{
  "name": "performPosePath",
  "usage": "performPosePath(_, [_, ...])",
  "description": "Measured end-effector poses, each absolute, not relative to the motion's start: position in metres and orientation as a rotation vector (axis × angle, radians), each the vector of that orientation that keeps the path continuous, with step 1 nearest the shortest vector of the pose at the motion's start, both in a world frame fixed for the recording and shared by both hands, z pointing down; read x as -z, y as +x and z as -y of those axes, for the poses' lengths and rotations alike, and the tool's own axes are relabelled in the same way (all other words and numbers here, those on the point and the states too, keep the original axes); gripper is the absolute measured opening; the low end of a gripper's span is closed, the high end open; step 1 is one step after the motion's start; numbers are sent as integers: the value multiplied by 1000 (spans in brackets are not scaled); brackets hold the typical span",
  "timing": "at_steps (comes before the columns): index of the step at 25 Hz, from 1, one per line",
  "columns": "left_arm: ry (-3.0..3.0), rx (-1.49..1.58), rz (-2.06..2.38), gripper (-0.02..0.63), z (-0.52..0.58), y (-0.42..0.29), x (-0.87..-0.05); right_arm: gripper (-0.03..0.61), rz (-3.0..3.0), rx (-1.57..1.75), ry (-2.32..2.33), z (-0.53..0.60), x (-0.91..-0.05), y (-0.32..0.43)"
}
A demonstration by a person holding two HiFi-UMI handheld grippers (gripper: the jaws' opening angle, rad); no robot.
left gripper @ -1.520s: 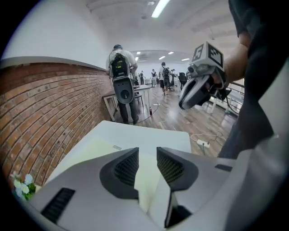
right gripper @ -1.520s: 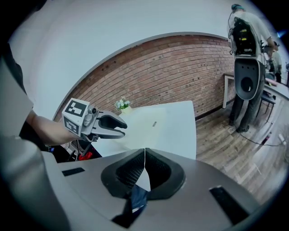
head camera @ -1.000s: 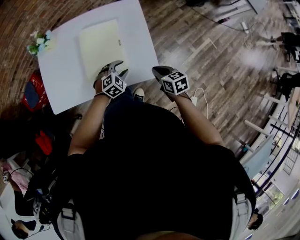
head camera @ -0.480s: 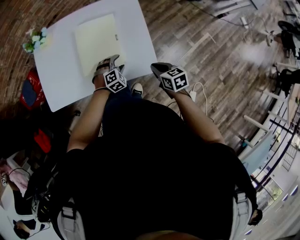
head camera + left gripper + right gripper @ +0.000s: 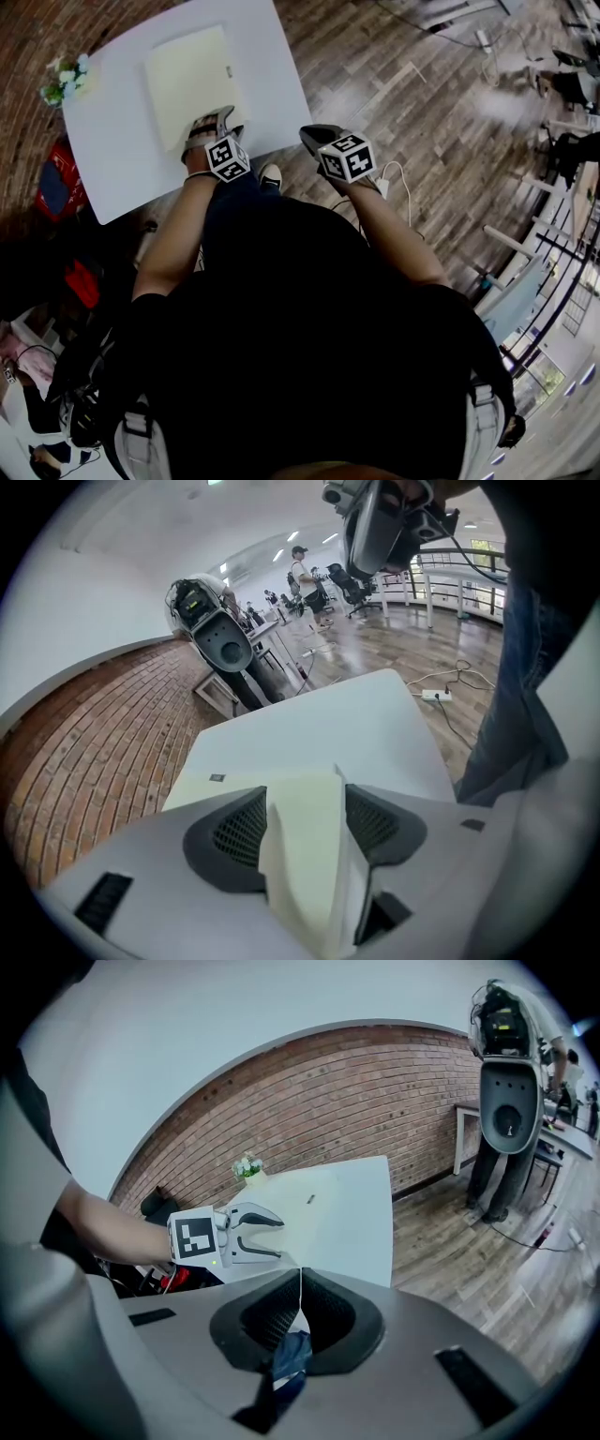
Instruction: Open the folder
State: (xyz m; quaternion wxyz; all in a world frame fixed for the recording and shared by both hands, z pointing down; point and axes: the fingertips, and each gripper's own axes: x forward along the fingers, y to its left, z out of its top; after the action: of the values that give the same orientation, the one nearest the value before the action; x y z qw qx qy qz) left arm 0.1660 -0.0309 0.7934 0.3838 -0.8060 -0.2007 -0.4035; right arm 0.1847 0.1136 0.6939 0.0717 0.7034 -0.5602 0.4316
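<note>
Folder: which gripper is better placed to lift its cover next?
Left gripper: its jaws, just opened wider, straddle the near edge of the folder. The right gripper hangs shut beside the table.

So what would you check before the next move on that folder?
1. The folder lies on the table: ok.
2. The left gripper has its jaws apart, having just been opening: ok.
3. The folder's near edge sits between those jaws: ok.
4. Only the top cover is between them: cannot tell.
5. The right gripper, jaws together, is off the folder: ok.
6. The flowers stand clear of the folder: ok.
</note>
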Motion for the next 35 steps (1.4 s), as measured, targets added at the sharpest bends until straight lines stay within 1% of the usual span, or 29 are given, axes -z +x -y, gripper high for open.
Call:
performPosePath(12, [-2079,998,521,265,28,171,-779,25,1688,-1303,2110,-118,-697,182])
performPosePath(17, [-2097,997,520,253,26,171,-776,25,1696,-1301,2106,-117,-697,186])
performPosePath(19, [-2110,998,527,236,24,170,-774,25,1698,-1299,2103,-116,-697,186])
performPosePath(23, [-2135,993,549,150,20,166,-771,25,1705,-1297,2100,-115,-697,185])
performPosePath(25, [-2141,991,551,119,17,165,-770,25,1707,-1295,2099,-116,-697,186])
performPosePath(35, [-2166,994,549,80,13,163,-762,25,1710,-1283,2096,-122,-693,184])
